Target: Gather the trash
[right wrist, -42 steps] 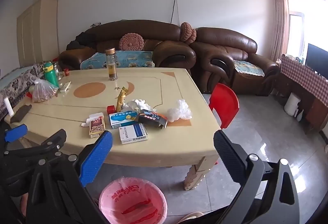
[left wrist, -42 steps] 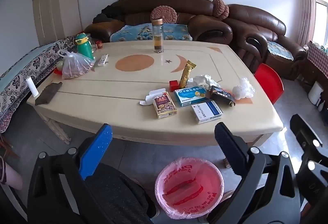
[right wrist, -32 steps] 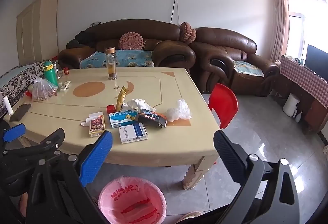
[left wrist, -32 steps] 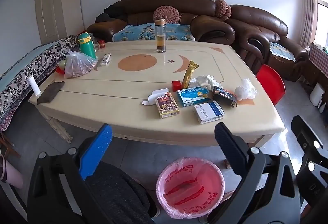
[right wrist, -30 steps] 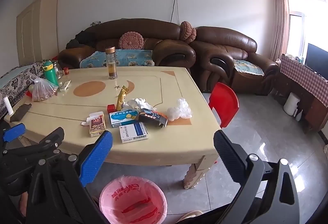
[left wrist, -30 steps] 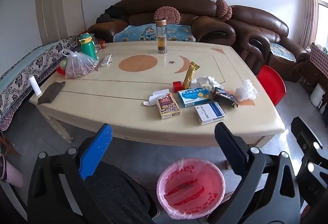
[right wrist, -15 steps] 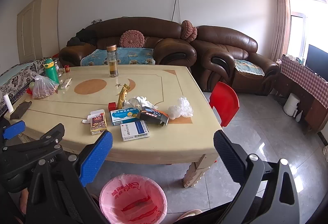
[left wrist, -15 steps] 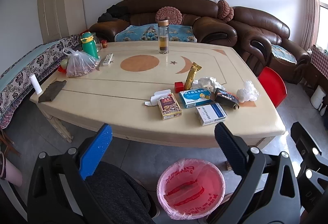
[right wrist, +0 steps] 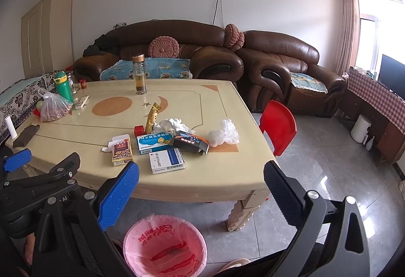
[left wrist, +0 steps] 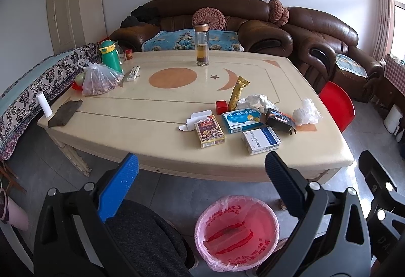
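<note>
Both tongs hang back from the surface [left wrist: 152, 130], spread wide and holding nothing: the left tongs [left wrist: 200, 185] and the right tongs [right wrist: 201, 190] frame the litter from the near edge. The trash sits clustered toward the near right part of the surface: a brown snack box [left wrist: 209, 130], a blue medicine box [left wrist: 241, 119], a white-and-blue box [right wrist: 167, 160], a black carton [right wrist: 191, 142], crumpled tissue [right wrist: 172, 125], a wad of clear plastic [right wrist: 224, 135] and a gold wrapper [left wrist: 238, 92] standing tilted. The pink-lined bin [right wrist: 164, 244] waits on the floor just below the edge. The step in hand looks like the first reach; the nearest flat boxes are best taken across their narrow sides, one per tongs, leaving the glass bottle [left wrist: 201, 45] and green flask [left wrist: 109, 56] alone.
</note>
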